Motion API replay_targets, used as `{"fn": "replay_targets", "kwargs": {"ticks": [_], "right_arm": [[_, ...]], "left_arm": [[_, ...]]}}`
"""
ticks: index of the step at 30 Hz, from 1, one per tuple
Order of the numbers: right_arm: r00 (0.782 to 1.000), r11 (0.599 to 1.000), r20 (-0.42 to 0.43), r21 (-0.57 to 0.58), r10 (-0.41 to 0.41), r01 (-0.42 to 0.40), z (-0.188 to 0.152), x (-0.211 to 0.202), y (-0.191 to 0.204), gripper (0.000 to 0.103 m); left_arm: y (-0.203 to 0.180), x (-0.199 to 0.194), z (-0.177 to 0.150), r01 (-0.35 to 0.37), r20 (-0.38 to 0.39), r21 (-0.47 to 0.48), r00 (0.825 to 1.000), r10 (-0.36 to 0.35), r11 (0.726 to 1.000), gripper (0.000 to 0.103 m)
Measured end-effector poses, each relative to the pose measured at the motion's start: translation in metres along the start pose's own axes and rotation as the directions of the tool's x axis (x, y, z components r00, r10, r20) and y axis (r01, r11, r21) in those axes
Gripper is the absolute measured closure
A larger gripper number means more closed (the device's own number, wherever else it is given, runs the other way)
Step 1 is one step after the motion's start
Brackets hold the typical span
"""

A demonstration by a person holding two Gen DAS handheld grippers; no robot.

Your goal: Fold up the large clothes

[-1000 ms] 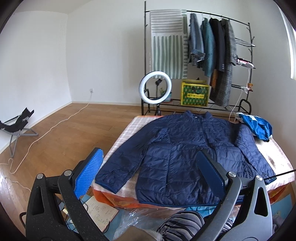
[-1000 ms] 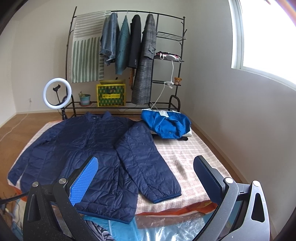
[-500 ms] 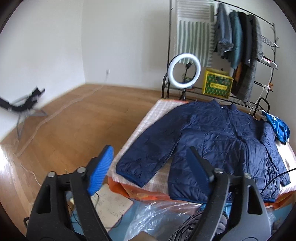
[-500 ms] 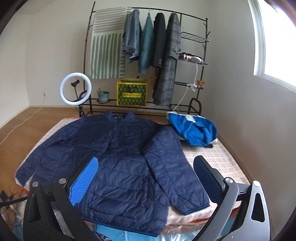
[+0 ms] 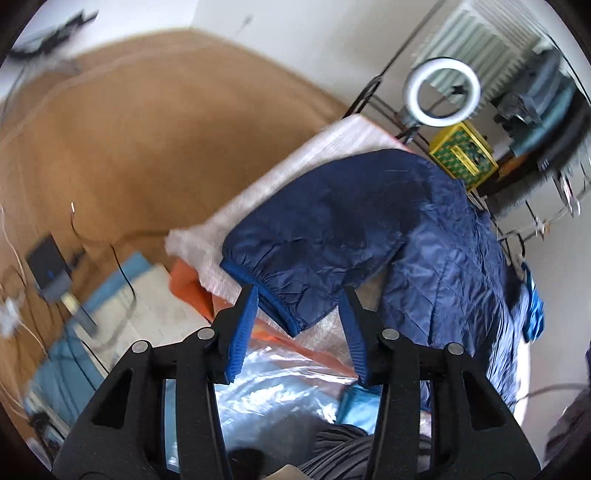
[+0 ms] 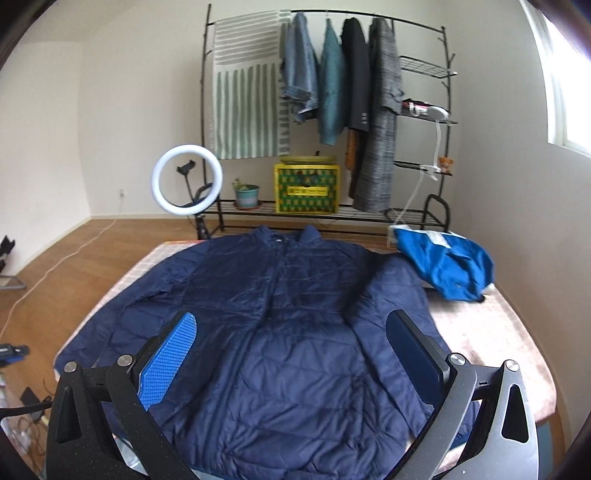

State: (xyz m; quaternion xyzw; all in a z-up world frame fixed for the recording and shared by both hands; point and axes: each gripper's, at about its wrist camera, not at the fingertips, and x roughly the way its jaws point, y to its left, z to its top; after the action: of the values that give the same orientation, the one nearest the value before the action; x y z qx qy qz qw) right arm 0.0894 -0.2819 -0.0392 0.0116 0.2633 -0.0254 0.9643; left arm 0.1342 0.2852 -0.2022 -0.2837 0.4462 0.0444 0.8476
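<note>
A white-walled room with a wooden floor, daylight coming from a window high on the right. Against the back wall stands a black metal clothes rack — hung with a striped cloth and several coats, its low shelf holding a yellow crate and a small potted plant. A lit ring light stands beside it — a white cable trails across the floorboards.

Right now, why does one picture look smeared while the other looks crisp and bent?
Left wrist view: motion blur smears the floor and ring light, though the navy jacket's cuff near the fingers reads fairly clearly. Right wrist view: sharp, with fisheye bowing the clothes rack and window glare at the top right.
</note>
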Motion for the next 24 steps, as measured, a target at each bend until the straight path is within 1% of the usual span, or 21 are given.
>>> {"fn": "replay_targets", "kwargs": {"ticks": [3,5,8,10,14,18,21,22,24], "right_arm": [[1.000,1.000,-0.003,-0.003,0.006,-0.006,0.001,0.004,0.001,0.001],[1.000,1.000,-0.014,0.006,0.009,-0.009,0.001,0.006,-0.001,0.001],[0.999,1.000,-0.034,0.018,0.006,-0.005,-0.002,0.009,-0.005,0.001],[0.999,1.000,-0.050,0.016,0.008,-0.007,-0.005,0.011,-0.006,0.001],[0.998,1.000,-0.064,0.006,0.012,-0.011,-0.009,0.011,-0.006,0.001],[0.996,1.000,-0.083,0.014,0.024,-0.023,-0.010,0.016,-0.006,0.001],[0.996,1.000,-0.088,0.014,0.026,-0.025,-0.012,0.018,-0.006,0.001],[0.996,1.000,-0.088,0.013,0.027,-0.026,-0.012,0.018,-0.006,0.001],[0.995,1.000,-0.092,0.006,0.027,-0.027,-0.014,0.021,-0.005,0.001]], "left_arm": [[0.015,0.022,0.005,-0.014,-0.030,-0.065,0.999,0.012,0.998,0.057],[0.027,0.042,0.009,-0.003,-0.061,-0.134,0.998,-0.005,0.991,0.057],[0.041,0.067,0.013,-0.005,-0.104,-0.196,0.994,-0.016,0.981,0.057],[0.043,0.077,0.014,-0.018,-0.114,-0.210,0.993,-0.006,0.978,0.057],[0.046,0.093,0.017,-0.021,-0.128,-0.243,0.992,-0.011,0.970,0.056],[0.045,0.108,0.019,-0.052,-0.151,-0.256,0.988,0.013,0.965,0.057],[0.043,0.111,0.020,-0.086,-0.159,-0.255,0.986,0.046,0.963,0.057],[0.042,0.111,0.020,-0.100,-0.160,-0.249,0.985,0.061,0.963,0.058],[0.038,0.110,0.021,-0.142,-0.158,-0.222,0.981,0.108,0.965,0.067]]}}
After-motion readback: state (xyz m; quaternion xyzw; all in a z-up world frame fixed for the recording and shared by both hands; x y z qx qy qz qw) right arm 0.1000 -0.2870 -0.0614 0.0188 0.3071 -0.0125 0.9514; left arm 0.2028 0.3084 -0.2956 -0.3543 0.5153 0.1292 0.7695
